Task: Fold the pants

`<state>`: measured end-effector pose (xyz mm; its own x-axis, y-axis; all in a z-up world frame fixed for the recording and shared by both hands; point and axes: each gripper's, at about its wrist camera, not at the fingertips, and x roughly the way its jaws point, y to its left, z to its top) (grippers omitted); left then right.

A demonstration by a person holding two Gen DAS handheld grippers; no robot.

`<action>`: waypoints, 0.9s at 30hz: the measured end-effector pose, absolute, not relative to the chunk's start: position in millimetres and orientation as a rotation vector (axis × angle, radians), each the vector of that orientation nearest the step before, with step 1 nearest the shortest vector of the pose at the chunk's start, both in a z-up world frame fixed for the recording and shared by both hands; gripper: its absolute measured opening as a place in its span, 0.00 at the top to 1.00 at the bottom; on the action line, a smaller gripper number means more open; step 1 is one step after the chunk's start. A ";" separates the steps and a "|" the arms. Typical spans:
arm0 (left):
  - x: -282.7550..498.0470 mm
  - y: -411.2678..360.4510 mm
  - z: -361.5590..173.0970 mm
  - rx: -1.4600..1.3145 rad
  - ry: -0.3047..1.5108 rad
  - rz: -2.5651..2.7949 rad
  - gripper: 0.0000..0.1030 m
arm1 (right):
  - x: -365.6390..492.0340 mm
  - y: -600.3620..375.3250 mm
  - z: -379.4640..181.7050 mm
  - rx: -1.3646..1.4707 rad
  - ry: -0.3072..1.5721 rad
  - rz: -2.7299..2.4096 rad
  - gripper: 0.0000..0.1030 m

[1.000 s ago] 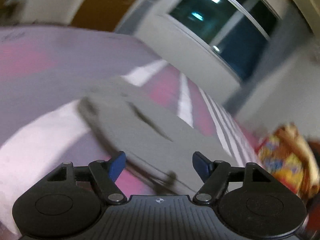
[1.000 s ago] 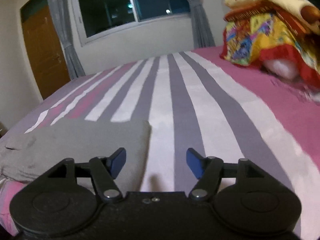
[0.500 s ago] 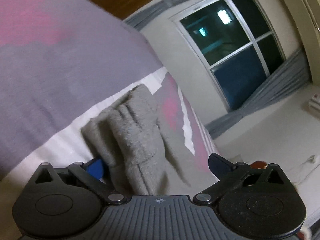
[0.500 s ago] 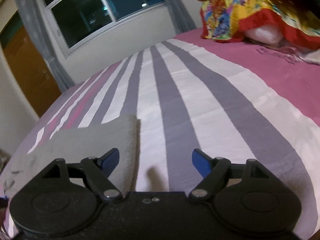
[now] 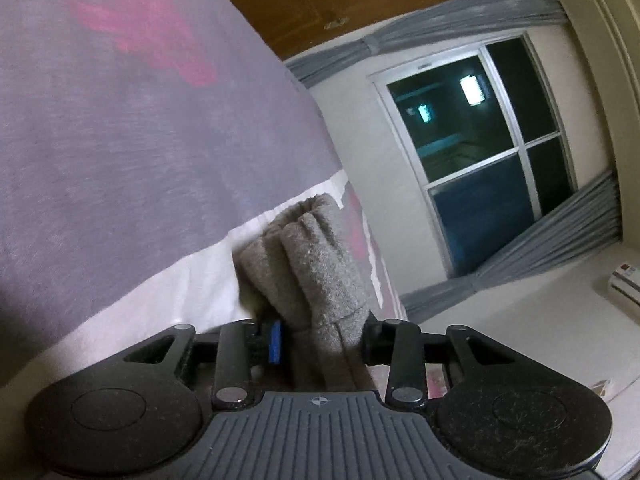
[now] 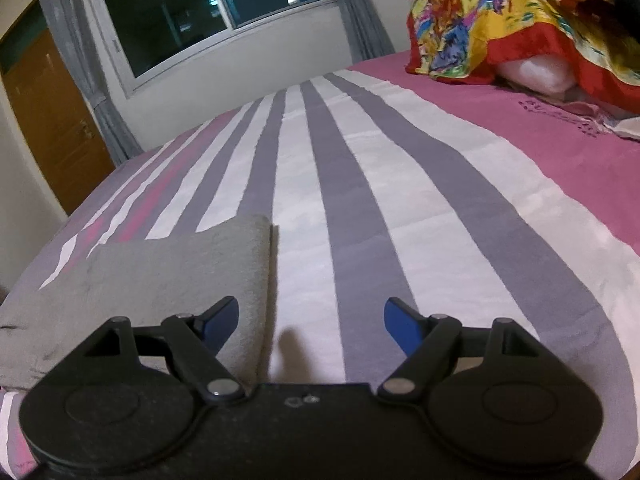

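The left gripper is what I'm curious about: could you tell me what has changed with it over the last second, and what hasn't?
The left gripper came in on the grey pants; its jaws are closing on a bunched fold. The right gripper stays open, holding nothing, by the flat part of the pants on the striped bedsheet.

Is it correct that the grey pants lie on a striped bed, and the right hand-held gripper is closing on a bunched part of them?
Not quite: it is the left hand-held gripper that is closing on the bunched grey pants, as the left wrist view shows. In the right wrist view, the right hand-held gripper stands open with nothing between its fingers. The pants do lie on the striped bed.
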<state>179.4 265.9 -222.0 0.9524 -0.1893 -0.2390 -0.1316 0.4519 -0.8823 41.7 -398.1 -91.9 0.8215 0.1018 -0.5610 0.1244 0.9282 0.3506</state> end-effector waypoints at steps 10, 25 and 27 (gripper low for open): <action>191.5 209.4 -82.9 -0.722 0.312 -0.132 0.69 | 35.5 -417.4 -92.6 0.438 0.575 -0.182 0.15; 214.2 -69.6 -8.0 -0.163 0.478 -0.610 0.69 | 20.8 -451.1 -95.3 0.530 0.523 -0.191 0.06; 215.1 -97.7 -30.2 -0.087 0.512 -0.636 0.69 | 17.5 -460.5 -97.6 0.582 0.508 -0.193 0.05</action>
